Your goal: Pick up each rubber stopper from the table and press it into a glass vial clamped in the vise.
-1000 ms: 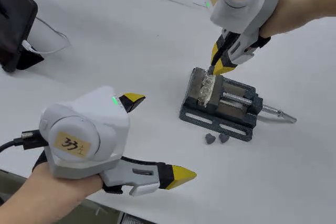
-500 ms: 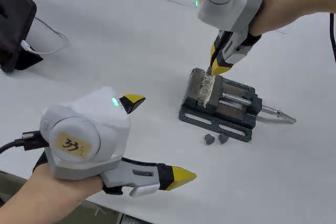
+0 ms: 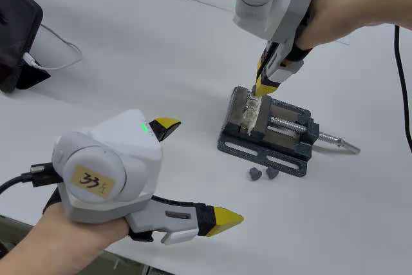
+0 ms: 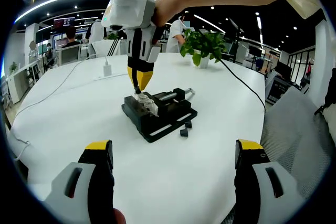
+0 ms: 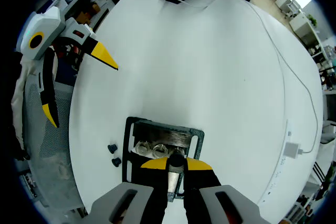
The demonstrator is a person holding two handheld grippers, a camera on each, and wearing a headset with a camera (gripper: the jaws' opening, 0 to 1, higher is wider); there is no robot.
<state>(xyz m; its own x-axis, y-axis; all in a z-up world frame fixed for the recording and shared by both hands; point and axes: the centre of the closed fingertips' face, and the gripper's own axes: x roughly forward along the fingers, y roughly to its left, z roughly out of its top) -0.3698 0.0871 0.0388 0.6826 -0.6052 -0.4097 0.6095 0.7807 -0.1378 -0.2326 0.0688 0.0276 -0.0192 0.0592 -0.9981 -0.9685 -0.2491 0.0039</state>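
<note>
Here, the right gripper (image 5: 176,165) is pointing straight down at the vise (image 5: 163,129). Its jaws are pinching together on a dark rubber stopper (image 5: 176,158), which is sitting between the two yellow tips. Just ahead of those tips, the glass vials (image 5: 151,149) are standing in a row, clamped in the vise. The held stopper is hanging at one end of that row, beside two vials whose open mouths are showing. Whether it is already touching a vial's mouth, I cannot tell.

Off to the left of this gripper's jaws in the right gripper view, two loose stoppers (image 5: 112,155) are lying close together on the white table (image 5: 210,51), just beside the base of the vise.

The left gripper (image 3: 196,172) is hovering over the table well apart from the vise, with its jaws spread wide and gripping nothing. In the left gripper view the vise is lying ahead of it, framed between its two jaws. The loose stoppers are resting on the near side of the vise's base.
</note>
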